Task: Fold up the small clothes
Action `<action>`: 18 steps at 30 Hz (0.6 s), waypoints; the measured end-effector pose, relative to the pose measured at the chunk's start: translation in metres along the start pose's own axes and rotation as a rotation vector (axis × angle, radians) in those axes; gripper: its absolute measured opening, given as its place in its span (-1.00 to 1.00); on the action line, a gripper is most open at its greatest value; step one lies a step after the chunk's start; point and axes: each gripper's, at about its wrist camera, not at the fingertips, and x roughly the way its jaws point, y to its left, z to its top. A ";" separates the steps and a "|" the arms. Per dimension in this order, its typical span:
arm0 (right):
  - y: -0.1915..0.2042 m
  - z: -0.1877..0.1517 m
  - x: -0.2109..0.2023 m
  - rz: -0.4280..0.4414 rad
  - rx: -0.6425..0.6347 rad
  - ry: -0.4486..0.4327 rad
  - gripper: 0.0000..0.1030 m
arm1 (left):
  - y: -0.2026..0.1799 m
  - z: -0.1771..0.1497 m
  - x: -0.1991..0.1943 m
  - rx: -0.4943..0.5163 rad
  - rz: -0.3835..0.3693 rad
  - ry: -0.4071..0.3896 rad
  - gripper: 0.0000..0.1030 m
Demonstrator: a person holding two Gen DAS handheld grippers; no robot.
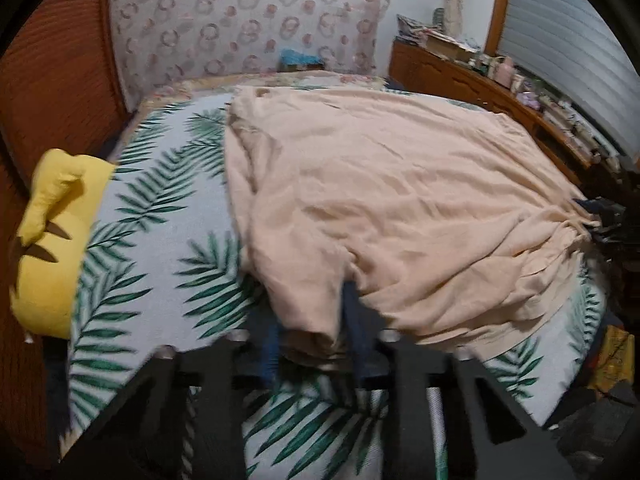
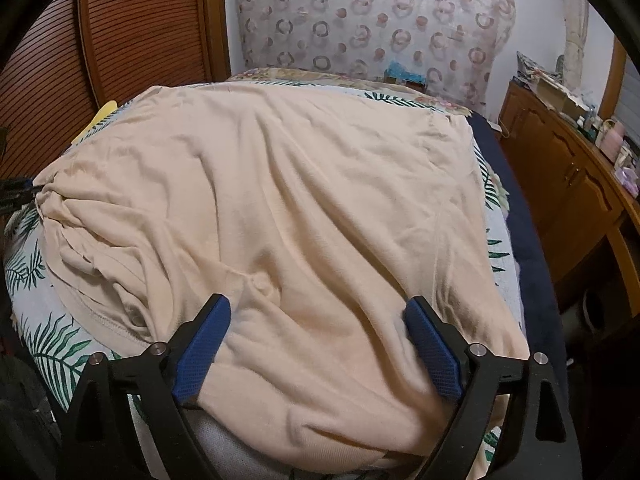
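Two grippers work on one peach garment [image 2: 280, 208], which lies spread and wrinkled across the leaf-print bed cover [image 1: 160, 216], its long axis running away from both cameras toward the patterned headboard [image 1: 248, 24]. The left gripper [image 1: 316, 344] sits at the garment's near left corner, and its jaws are nearly together with a bunched fold of the peach cloth pinched between them; the frame there is blurred, so how deep the bite goes is hard to read. The right gripper [image 2: 316, 344] stands over the garment's near edge, to the right of that pinched corner, with its blue pads [image 2: 204, 348] spread wide. Cloth lies under and between them, but the pads do not appear to be pressing on it. Both grippers point forward and down at the garment at a similar slant, side by side along its near hem. In my judgement the coming move turns on this: the garment lies directly ahead of and beneath the right gripper, so that hand needs only to close on the near edge to match the left hand's hold before the hem can be carried toward the headboard. A yellow plush [image 1: 52, 232] rests on the bed well to the left of the garment, clear of the fold.
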 end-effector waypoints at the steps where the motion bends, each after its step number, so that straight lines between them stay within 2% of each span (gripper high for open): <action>1: 0.000 0.001 0.000 0.004 0.001 0.001 0.77 | -0.002 0.003 0.001 -0.002 -0.023 0.002 -0.76; 3: -0.005 0.003 0.001 0.013 0.000 0.002 0.78 | -0.008 0.008 -0.003 0.011 -0.033 -0.022 -0.79; 8: -0.008 0.005 0.003 0.017 -0.003 0.004 0.79 | -0.035 0.025 -0.032 0.031 -0.073 -0.158 -0.80; 18: -0.008 0.005 0.003 0.017 -0.002 0.005 0.79 | -0.086 0.051 -0.065 0.125 -0.090 -0.314 -0.80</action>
